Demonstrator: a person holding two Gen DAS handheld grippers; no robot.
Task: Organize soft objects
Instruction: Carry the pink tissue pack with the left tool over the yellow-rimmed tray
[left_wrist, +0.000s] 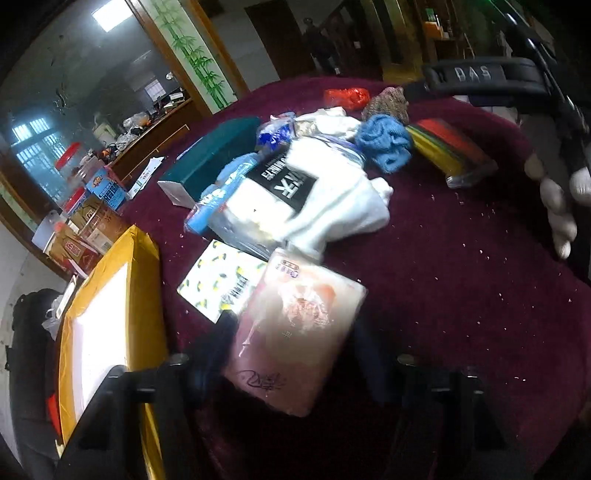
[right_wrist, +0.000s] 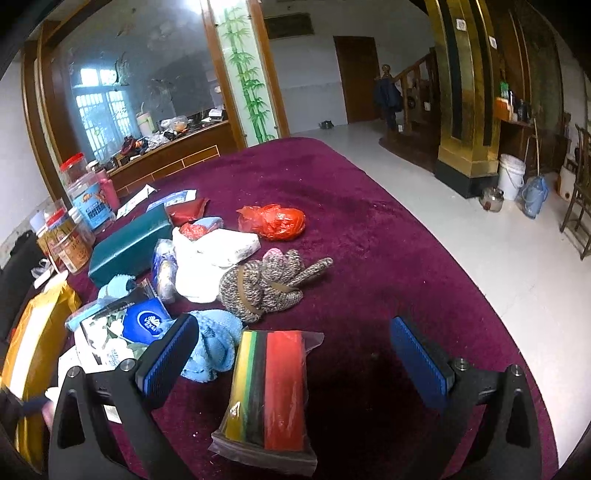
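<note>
My left gripper (left_wrist: 295, 347) is shut on a soft pink plastic pack (left_wrist: 295, 332) and holds it over the maroon tablecloth (left_wrist: 443, 295). Behind it lies a heap of soft things: a white cloth bundle (left_wrist: 332, 206), a blue knit piece (left_wrist: 386, 142), a brown knit glove (right_wrist: 266, 284) and a red plastic bag (right_wrist: 273, 219). My right gripper (right_wrist: 291, 354) is open above a bagged stack of red, black, green and yellow cloths (right_wrist: 269, 391), one finger on each side of it.
A yellow box (left_wrist: 107, 306) sits at the table's left edge. A teal box (left_wrist: 214, 155), a patterned white card (left_wrist: 218, 280), jars (right_wrist: 88, 199) and cartons stand at the left. The table edge drops to a white floor (right_wrist: 498, 258) on the right.
</note>
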